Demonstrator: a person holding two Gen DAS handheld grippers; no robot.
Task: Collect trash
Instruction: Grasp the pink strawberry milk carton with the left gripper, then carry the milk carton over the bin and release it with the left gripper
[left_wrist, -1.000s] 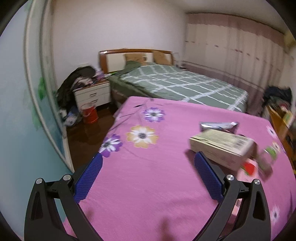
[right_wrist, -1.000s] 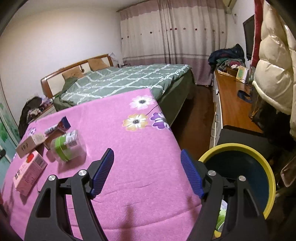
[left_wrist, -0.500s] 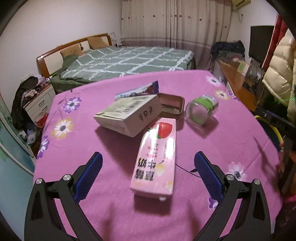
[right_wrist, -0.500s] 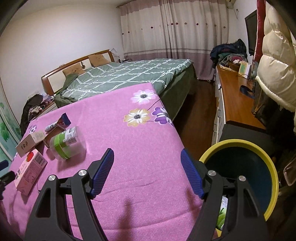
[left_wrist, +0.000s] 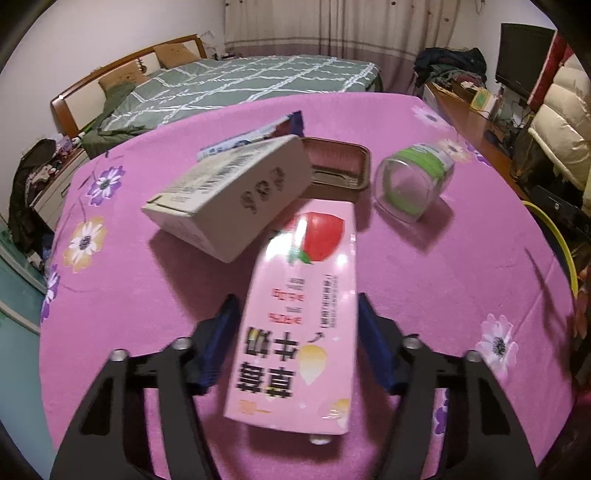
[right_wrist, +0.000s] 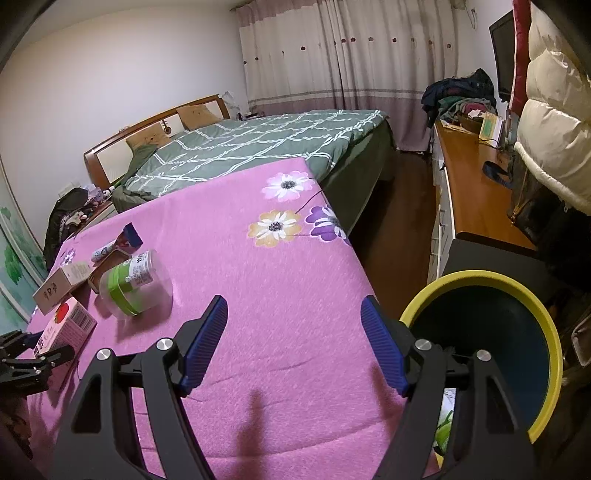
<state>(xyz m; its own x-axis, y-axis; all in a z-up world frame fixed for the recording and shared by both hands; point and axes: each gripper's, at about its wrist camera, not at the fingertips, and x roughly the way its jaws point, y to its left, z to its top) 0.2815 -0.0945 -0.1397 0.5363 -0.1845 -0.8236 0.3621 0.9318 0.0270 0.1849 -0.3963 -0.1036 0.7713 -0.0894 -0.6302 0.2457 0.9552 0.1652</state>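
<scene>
Your left tongs are closing around the pink milk carton; right tongs gape empty; next, carry it to the yellow-rimmed bin off the bench's edge

Left gripper view: a second ago it faces the far wall and nightstand; now it looks down on the trash cluster at frame centre.
Jaw gap: wide apart half a second ago; now closing, blue pads hard against both long sides of the pink milk carton.
Pink milk carton: small at the right edge a second ago, mid-frame half a second ago; now fills lower centre, its near end between the pads.
Beige box: shifts from right of frame to upper left of centre.
Right wrist view, lower left: left gripper enters frame, now at the carton's end.
</scene>
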